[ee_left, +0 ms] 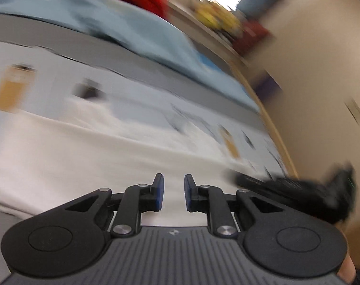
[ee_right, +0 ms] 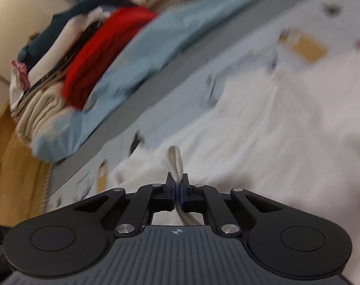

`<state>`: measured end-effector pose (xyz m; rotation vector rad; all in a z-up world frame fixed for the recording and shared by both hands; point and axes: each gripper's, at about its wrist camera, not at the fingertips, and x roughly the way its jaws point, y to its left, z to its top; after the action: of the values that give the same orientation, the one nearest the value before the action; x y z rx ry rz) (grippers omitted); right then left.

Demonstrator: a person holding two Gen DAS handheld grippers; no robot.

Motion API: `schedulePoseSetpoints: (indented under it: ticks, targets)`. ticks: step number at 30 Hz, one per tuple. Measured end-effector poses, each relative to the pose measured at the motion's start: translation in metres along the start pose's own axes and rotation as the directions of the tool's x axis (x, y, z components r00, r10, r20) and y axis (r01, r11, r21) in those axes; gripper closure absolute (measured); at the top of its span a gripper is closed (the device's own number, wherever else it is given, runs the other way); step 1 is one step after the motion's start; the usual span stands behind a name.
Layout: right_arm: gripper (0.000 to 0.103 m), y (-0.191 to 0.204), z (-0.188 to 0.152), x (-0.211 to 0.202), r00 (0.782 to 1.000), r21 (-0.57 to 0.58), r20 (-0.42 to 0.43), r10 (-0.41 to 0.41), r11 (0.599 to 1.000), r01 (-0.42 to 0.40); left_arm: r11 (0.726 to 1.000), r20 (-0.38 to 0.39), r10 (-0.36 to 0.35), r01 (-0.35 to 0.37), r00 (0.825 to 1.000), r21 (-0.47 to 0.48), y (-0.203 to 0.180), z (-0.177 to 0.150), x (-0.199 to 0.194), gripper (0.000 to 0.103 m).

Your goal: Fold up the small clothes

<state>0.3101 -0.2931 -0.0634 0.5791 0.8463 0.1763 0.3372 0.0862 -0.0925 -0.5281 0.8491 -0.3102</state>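
**One edge pinched, one hand free**

We hold the white garment (ee_right: 263, 123) by its ribbed hem (ee_right: 175, 163) in the right gripper (ee_right: 178, 190), whose jaws are pressed together on that strip of cloth; the hem loops up in front of the pads and trails back beneath them. We judge this grip is there to carry an edge across the rest of the garment, since a fold needs one side lifted while the body stays flat.

The garment lies spread on the patterned sheet (ee_right: 298, 23) of the bed, in front of both grippers, and in the left wrist view it fills the ground just ahead of the fingers (ee_left: 61, 152). The left gripper (ee_left: 174, 193) stands slightly apart with nothing between its blue pads (ee_left: 160, 194); it hovers over the cloth. We take it to be free to reach for a matching edge, or to steady the fabric.

Behind the garment a light blue cloth (ee_right: 137, 59) and a red cloth (ee_right: 103, 47) sit in a pile along the far side, well apart from our work, probably waiting their turn. Both views are blurred, so we cannot tell what kind of garment this is or how many folds it already has.
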Motion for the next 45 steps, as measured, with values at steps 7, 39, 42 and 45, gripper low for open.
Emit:
schedulePoseSetpoints:
  ticks: [7,39,42,45]
  targets:
    - [0.100,-0.054,0.033,-0.025,0.928,0.023,0.177,-0.327,0.944,0.328,0.923,0.132,0.368,-0.344,0.920,-0.174,0.067,0.025,-0.033,0.085]
    - [0.100,-0.038,0.040,0.004,0.971,-0.047,0.083,-0.224,0.972,0.229,0.893,0.075,0.441,-0.429,0.894,-0.135,0.095,0.060,0.022,0.099]
    - [0.099,-0.034,0.041,0.013,0.971,-0.073,0.059,-0.232,0.969,0.236,0.884,0.059,0.461,-0.451,0.886,-0.124,0.104,0.064,0.016,0.097]
    - [0.095,-0.035,0.042,0.017,0.968,-0.063,0.062,-0.242,0.967,0.246,0.887,0.080,0.457,-0.448,0.886,-0.111,0.094,0.065,0.004,0.085]
